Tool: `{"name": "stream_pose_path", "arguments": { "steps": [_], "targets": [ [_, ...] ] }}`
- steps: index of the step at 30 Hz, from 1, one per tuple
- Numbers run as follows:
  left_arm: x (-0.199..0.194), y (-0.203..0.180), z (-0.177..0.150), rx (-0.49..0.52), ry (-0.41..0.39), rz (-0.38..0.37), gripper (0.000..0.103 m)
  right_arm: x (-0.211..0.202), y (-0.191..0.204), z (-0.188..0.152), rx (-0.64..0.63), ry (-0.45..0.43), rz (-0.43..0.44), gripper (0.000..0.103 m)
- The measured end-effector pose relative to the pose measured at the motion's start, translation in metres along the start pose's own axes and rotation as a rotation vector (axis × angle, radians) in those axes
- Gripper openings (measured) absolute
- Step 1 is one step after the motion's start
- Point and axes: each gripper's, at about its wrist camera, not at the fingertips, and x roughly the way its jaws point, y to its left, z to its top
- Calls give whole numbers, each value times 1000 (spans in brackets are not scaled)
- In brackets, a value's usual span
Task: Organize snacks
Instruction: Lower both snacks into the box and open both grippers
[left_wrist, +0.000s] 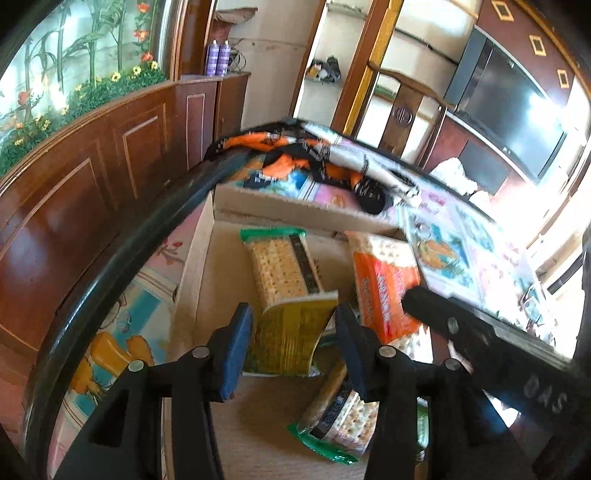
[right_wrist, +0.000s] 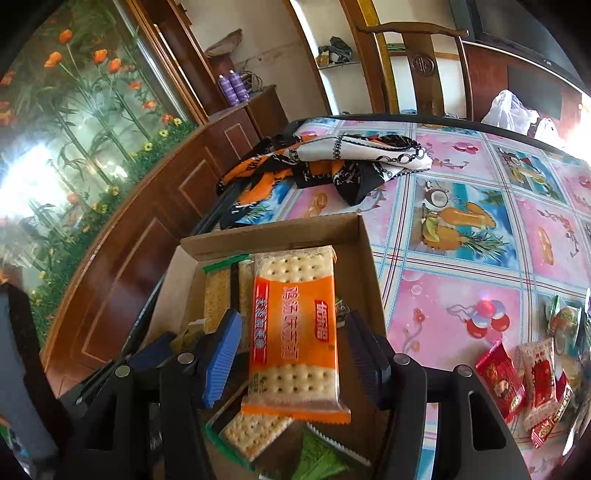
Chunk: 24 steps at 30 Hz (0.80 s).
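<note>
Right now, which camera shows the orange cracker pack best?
The right wrist view. The orange cracker pack sits front and centre there, whole, its label facing the camera, between the open right tongs. In the left wrist view the same pack appears off to the side, blurred and partly hidden.

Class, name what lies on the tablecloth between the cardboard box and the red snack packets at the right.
In the right wrist view, nothing: between the cardboard box and the red snack packets there is only bare tablecloth with a balloon print.

One box (right_wrist: 373, 266), four cracker packs (right_wrist: 295, 332), two red candies (right_wrist: 500, 384)
</note>
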Motion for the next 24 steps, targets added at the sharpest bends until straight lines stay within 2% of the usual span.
{"name": "stream_pose_path", "arguments": {
  "steps": [5,9,14,19,21,24],
  "targets": [
    [-7,-5,1,14,-46,2,48,-29,-11,-12,7,-34,39,64],
    [-10,-10,0,36,-62,4,48,-67,-33,-26,40,-103,78,66],
    [-19,-23,-2,88,-111,11,52,-110,-75,-51,41,-160,14,66],
    [-26,-33,-6,120,-141,-3,52,-160,-142,-80,118,-253,-78,69],
    [-31,-40,-8,139,-160,-19,52,-172,-173,-93,173,-261,-107,69],
    [-39,-52,-13,161,-195,-37,55,-179,-223,-111,305,-216,-145,69]
  ]
}}
